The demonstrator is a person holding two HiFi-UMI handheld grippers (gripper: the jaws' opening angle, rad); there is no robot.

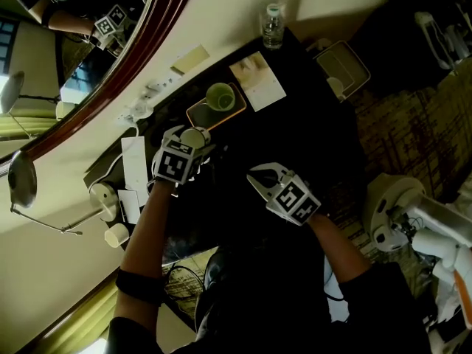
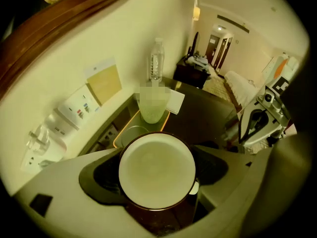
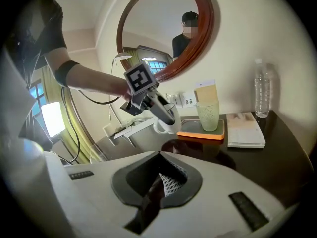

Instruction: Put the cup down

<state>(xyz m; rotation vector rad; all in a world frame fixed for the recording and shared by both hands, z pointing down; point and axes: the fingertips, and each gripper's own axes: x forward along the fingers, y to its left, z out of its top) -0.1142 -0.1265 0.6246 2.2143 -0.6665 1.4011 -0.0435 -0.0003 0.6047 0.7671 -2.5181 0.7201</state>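
Note:
A white cup (image 2: 156, 168) with a dark rim sits between the jaws of my left gripper (image 2: 158, 202), which is shut on it. In the head view the cup (image 1: 193, 136) hangs above the dark desk, just short of the orange tray (image 1: 198, 114). From the right gripper view the left gripper (image 3: 166, 114) carries the white mug (image 3: 170, 124) in the air, left of the tray (image 3: 200, 132). My right gripper (image 1: 259, 177) is shut with nothing in it and hovers over the desk to the right.
A green glass (image 1: 220, 96) stands on the tray. Behind it are a white booklet (image 1: 258, 80) and a water bottle (image 1: 273, 26). A round mirror (image 3: 168, 29), wall sockets (image 2: 74, 110) and a desk lamp (image 1: 103, 196) line the wall side.

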